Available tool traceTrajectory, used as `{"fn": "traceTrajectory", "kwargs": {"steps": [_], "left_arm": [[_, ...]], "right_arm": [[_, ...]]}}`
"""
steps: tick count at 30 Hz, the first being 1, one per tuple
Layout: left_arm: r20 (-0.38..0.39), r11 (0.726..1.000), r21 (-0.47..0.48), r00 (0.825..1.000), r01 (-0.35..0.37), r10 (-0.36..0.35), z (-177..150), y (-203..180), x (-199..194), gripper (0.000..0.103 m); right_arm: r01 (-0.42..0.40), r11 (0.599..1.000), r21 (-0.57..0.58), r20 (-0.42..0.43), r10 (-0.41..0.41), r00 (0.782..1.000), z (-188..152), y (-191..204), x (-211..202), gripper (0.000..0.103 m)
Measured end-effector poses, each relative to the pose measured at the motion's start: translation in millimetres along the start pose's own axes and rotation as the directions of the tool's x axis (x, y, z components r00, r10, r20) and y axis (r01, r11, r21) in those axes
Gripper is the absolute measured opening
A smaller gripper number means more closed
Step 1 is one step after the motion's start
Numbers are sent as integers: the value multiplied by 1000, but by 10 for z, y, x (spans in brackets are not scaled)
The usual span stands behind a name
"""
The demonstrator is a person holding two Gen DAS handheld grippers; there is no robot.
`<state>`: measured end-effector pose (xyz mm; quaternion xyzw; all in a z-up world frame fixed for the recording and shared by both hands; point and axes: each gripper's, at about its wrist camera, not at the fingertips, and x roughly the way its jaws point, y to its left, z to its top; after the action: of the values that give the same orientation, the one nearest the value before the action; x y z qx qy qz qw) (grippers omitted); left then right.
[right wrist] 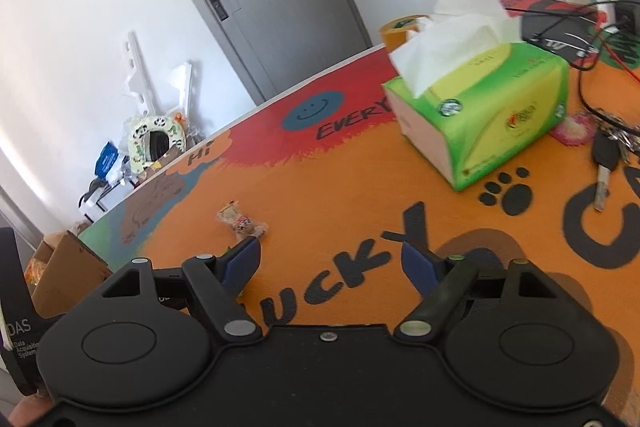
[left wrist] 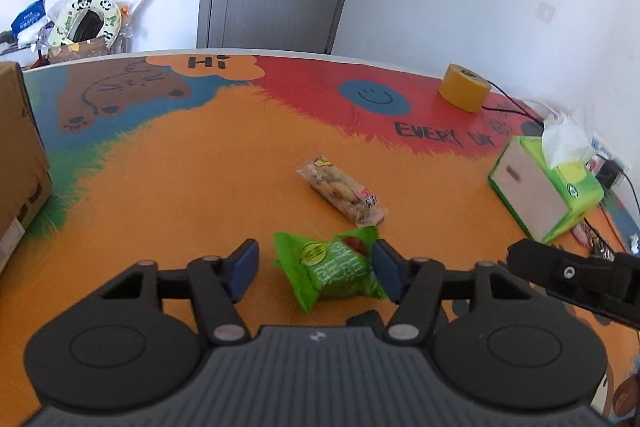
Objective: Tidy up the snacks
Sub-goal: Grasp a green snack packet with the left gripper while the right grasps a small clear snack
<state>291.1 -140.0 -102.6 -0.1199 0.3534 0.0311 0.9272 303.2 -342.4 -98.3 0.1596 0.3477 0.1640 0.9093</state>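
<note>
1. The left gripper (left wrist: pixel 316 267) has its jaws apart around a green snack packet (left wrist: pixel 334 269); the right pad touches the packet, the left pad stands off it.
2. A clear biscuit packet (left wrist: pixel 342 193) lies just beyond the green packet, on the orange tabletop (left wrist: pixel 180 187).
3. The tissue box (left wrist: pixel 546 187) sits well right of the green packet.
4. The right gripper (right wrist: pixel 332 261) is spread wide, holding nothing.

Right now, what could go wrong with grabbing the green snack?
The left gripper is open around the green snack, but off-centre: one finger touches it, the other stands apart. Closing might push it sideways or pinch only the crinkly wrapper. It could also bump the clear snack just beyond.
</note>
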Motion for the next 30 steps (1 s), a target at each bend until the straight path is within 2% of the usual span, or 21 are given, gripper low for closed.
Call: {"fn": "traceTrajectory", "kwargs": {"steps": [3, 6, 12, 19, 30], "left_arm": [[9, 1000, 16, 1000, 5, -6, -8, 19, 7, 46], [-7, 999, -14, 1000, 30, -31, 29, 120, -9, 39], [13, 999, -54, 1000, -2, 2, 113, 430, -128, 38], [45, 998, -66, 999, -16, 19, 226, 650, -244, 38], [47, 995, -94, 999, -22, 26, 320, 896, -222, 38]], "right_arm": [[-5, 1000, -17, -3, 5, 1000, 41, 79, 44, 78], [-7, 999, -32, -4, 7, 1000, 79, 158, 75, 78], [-11, 995, -104, -23, 9, 1000, 97, 408, 221, 78], [-5, 990, -142, -43, -2, 999, 122, 589, 404, 67], [1, 976, -216, -100, -23, 995, 161, 819, 689, 59]]}}
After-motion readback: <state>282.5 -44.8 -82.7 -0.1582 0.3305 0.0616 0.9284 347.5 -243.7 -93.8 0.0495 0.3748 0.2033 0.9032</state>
